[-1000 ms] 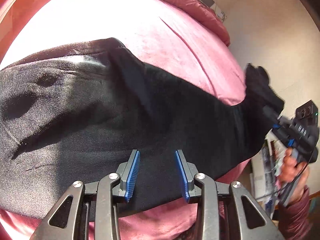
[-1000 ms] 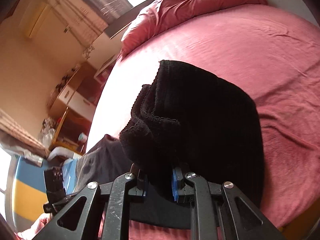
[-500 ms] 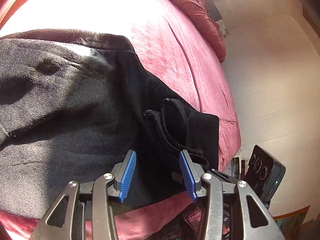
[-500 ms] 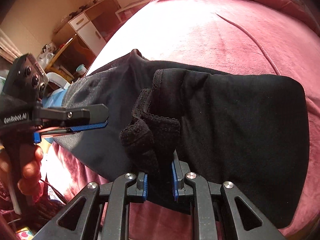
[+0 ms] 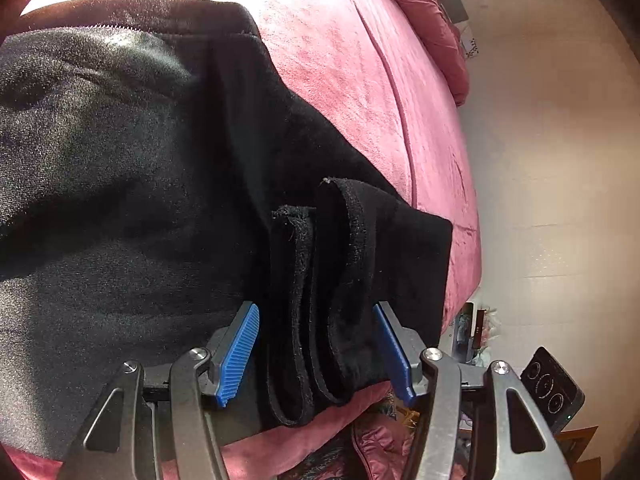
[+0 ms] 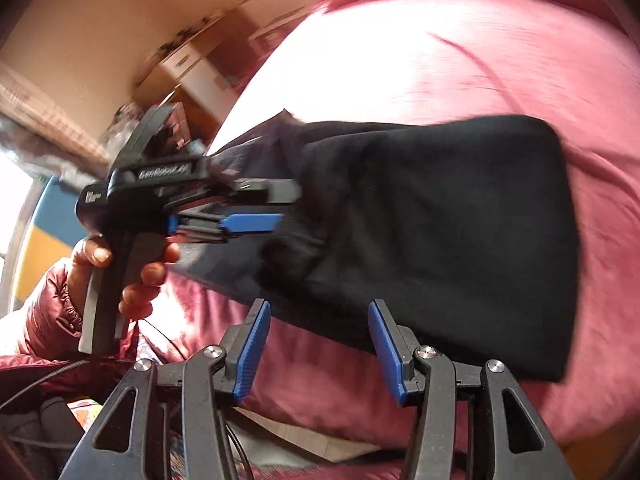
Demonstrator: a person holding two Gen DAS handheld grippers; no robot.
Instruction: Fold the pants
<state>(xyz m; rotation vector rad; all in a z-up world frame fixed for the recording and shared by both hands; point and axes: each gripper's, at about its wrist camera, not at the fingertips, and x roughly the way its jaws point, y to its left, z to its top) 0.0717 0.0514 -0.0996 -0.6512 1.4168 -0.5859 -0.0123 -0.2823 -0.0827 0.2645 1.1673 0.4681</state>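
Note:
Black pants [image 5: 120,200] lie across the pink bed [image 5: 360,80], folded so that the leg cuffs [image 5: 320,280] rest on the upper part near the bed's front edge. My left gripper [image 5: 316,352] straddles the cuffs, its jaws opening, and the blue pads [image 5: 240,352] stand clear of the cloth. In the right wrist view the folded pants [image 6: 440,232] lie ahead of my right gripper [image 6: 320,348], whose jaws are opening with nothing between them. A hand [image 6: 132,276] holds the left gripper [image 6: 288,206] over the pants' left part.
A bunched pink duvet [image 5: 432,20] lies at the far end of the bed by the pale wall. A wooden cabinet [image 6: 192,68] stands beyond the bed's left side. Clutter [image 5: 472,332] sits on the floor below the front edge.
My right gripper let go of the cuffs, opened and drew back toward the bed's front edge. The cuffs now lie on the pants. My left gripper's jaws widened around them.

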